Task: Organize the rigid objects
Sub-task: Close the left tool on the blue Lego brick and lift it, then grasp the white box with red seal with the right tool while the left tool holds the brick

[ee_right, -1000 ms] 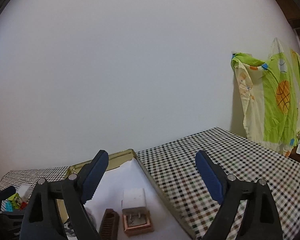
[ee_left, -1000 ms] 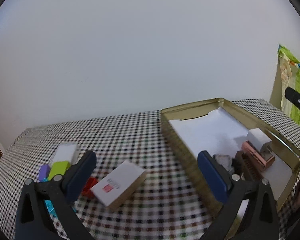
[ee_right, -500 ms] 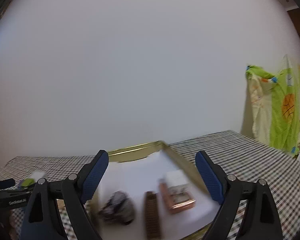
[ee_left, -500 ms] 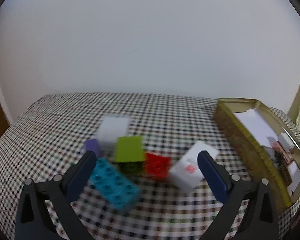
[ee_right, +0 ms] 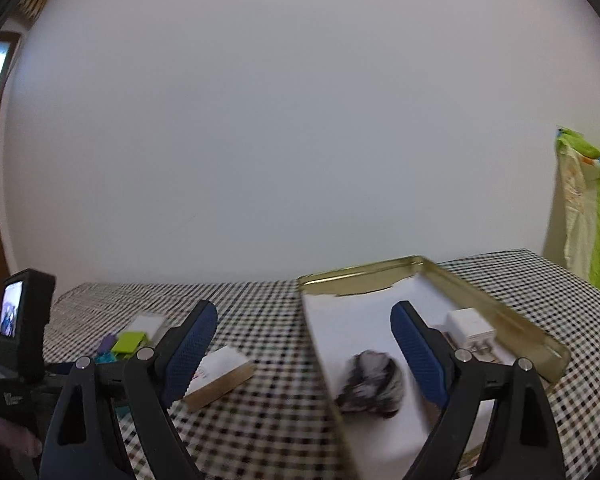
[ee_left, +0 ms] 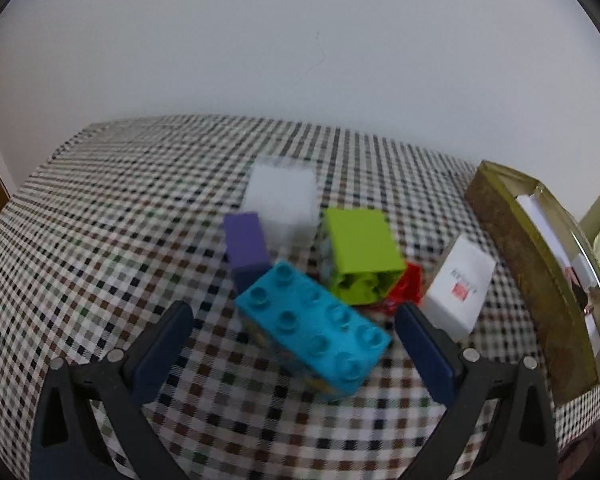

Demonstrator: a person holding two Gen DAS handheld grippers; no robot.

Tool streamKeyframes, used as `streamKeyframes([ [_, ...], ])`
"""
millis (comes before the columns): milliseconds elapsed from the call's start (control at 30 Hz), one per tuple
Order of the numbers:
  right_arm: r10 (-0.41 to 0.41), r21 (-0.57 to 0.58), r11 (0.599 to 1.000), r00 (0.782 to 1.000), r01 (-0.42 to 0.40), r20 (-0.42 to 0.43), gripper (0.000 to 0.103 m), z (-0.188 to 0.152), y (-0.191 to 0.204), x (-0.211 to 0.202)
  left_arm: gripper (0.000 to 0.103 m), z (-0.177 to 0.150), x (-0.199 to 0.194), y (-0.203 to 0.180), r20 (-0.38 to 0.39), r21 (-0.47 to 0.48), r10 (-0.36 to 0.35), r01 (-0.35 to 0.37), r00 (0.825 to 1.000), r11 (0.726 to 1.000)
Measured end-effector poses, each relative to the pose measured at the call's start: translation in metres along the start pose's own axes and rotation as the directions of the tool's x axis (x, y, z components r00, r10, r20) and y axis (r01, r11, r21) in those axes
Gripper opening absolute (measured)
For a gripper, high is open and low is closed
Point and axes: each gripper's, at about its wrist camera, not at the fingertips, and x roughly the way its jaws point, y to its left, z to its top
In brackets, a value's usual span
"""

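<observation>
A pile of toy bricks lies on the checked cloth in the left wrist view: a turquoise brick [ee_left: 312, 324] nearest, a green brick [ee_left: 360, 256], a purple brick [ee_left: 246, 244], a red brick [ee_left: 408, 286] and a white block [ee_left: 282, 200]. Beside them lies a white box [ee_left: 460, 284] with a red label. My left gripper [ee_left: 292, 320] is open above the turquoise brick, whose ends sit between the fingers untouched. My right gripper [ee_right: 304, 316] is open and holds nothing, over the left wall of the gold tin [ee_right: 500, 320]. The tin holds a white charger [ee_right: 470, 328] and a dark speckled lump [ee_right: 370, 384].
The gold tin [ee_left: 512, 248] stands right of the pile, lined with white paper. In the right wrist view the white box [ee_right: 220, 372] lies left of the tin, and the left hand's device with its small screen [ee_right: 24, 332] is at far left. A green patterned cloth [ee_right: 596, 208] hangs at far right.
The left wrist view swung from the tin to the brick pile and dropped closer to it. The right wrist view swung left, so the tin now sits right of centre. Both grippers stayed open.
</observation>
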Motion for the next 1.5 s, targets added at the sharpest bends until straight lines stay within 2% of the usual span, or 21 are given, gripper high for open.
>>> streamKeyframes([
  [100, 0.018, -0.027, 0.999, 1.0, -0.018, -0.01, 0.09, -0.001, 0.009, 0.001, 0.103, 0.0, 0.002, 0.015, -0.016, -0.022, -0.005, 0.004, 1.0, 1.0],
  [300, 0.027, -0.041, 0.999, 0.999, -0.029, -0.034, 0.09, -0.002, 0.014, 0.01, 0.102, -0.002, 0.007, 0.042, -0.075, -0.03, 0.041, -0.043, 0.996, 0.999],
  [533, 0.035, -0.053, 0.998, 0.998, -0.038, -0.058, 0.09, -0.003, 0.022, 0.017, 0.099, -0.007, 0.003, 0.045, -0.084, -0.003, 0.075, -0.075, 0.994, 0.997],
  [600, 0.038, -0.065, 0.997, 0.997, -0.043, -0.067, 0.09, -0.003, 0.026, 0.019, 0.089, -0.009, 0.0, 0.043, -0.078, 0.011, 0.082, -0.081, 0.994, 0.997],
  [667, 0.033, -0.08, 0.996, 0.996, -0.039, -0.081, 0.09, -0.003, 0.028, 0.021, 0.065, -0.009, -0.005, 0.043, -0.061, 0.015, 0.082, -0.082, 0.995, 0.997],
  [700, 0.032, -0.084, 0.996, 0.996, -0.04, -0.088, 0.09, -0.003, 0.029, 0.023, 0.059, -0.01, -0.008, 0.044, -0.054, 0.01, 0.092, -0.092, 0.994, 0.996],
  [767, 0.032, -0.085, 0.996, 0.995, -0.04, -0.099, 0.09, -0.004, 0.03, 0.024, 0.031, -0.012, -0.011, 0.048, -0.041, -0.013, 0.078, -0.078, 0.996, 0.997],
  [900, 0.022, -0.072, 0.997, 0.99, -0.032, -0.139, 0.09, -0.004, 0.027, 0.034, 0.031, -0.01, -0.015, 0.059, -0.032, -0.083, 0.031, -0.033, 0.999, 0.996],
  [1067, 0.033, -0.046, 0.998, 0.985, -0.042, -0.168, 0.09, -0.006, 0.025, 0.041, 0.031, -0.007, -0.031, 0.07, 0.05, -0.135, -0.006, 0.013, 0.999, 0.991],
  [1233, 0.062, -0.049, 0.996, 0.977, -0.073, -0.206, 0.09, -0.009, 0.029, 0.046, 0.03, -0.001, -0.049, 0.075, 0.16, -0.155, -0.011, 0.036, 0.987, 0.987],
  [1300, 0.059, -0.06, 0.995, 0.972, -0.075, -0.228, 0.09, -0.011, 0.033, 0.051, 0.031, 0.002, -0.047, 0.074, 0.156, -0.136, -0.016, 0.038, 0.988, 0.99],
  [1500, 0.054, -0.059, 0.996, 0.968, -0.071, -0.246, 0.09, -0.013, 0.037, 0.054, 0.031, 0.003, -0.029, 0.081, 0.069, -0.138, -0.016, 0.025, 0.998, 0.99],
])
